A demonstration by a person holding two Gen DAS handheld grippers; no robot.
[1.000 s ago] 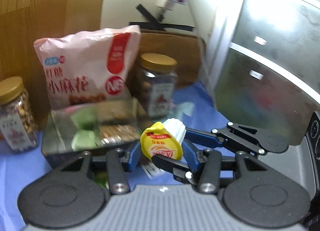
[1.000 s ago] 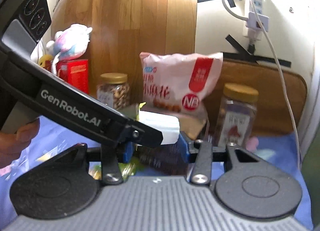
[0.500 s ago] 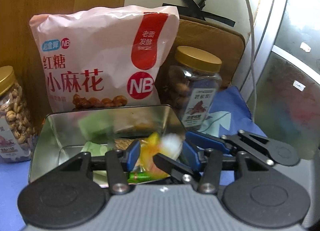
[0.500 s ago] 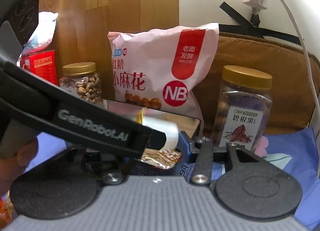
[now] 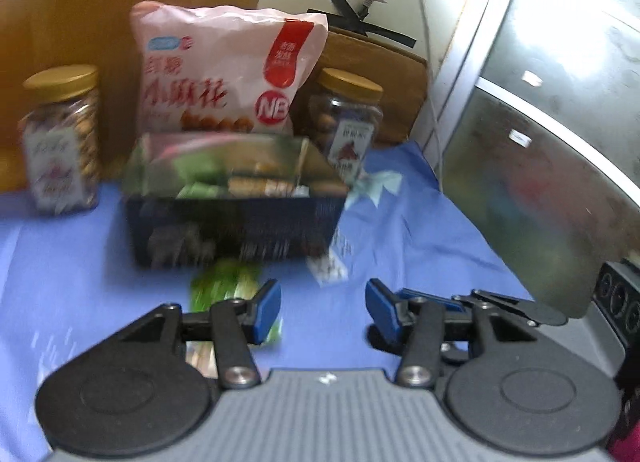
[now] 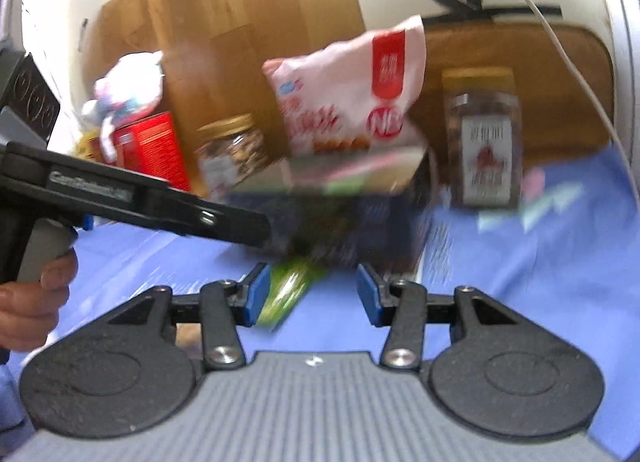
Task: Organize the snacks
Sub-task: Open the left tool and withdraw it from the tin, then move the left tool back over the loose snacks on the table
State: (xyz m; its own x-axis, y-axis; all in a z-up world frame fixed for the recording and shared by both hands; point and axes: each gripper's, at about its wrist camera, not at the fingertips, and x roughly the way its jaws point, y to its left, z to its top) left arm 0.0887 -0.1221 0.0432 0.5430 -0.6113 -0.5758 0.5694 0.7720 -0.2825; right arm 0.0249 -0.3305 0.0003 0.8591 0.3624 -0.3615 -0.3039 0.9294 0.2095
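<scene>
Snack tin [image 5: 236, 221] sits on the blue cloth [image 5: 420, 229] with its lid off, green and tan packets inside (blurred, can't tell how many); it's placed centrally so both your hands can reach it. One green packet [image 5: 224, 286] lies loose on the cloth just in front of the tin, likely next in. Your left gripper [image 5: 322, 310] is partly open, nothing between the pads; right gripper [image 6: 310, 294] same, part open and empty, the green packet [image 6: 288, 290] just beside its left pad, not clamped. Pink bag [image 5: 228, 73] and two jars [image 5: 60, 141] stand behind the tin.
</scene>
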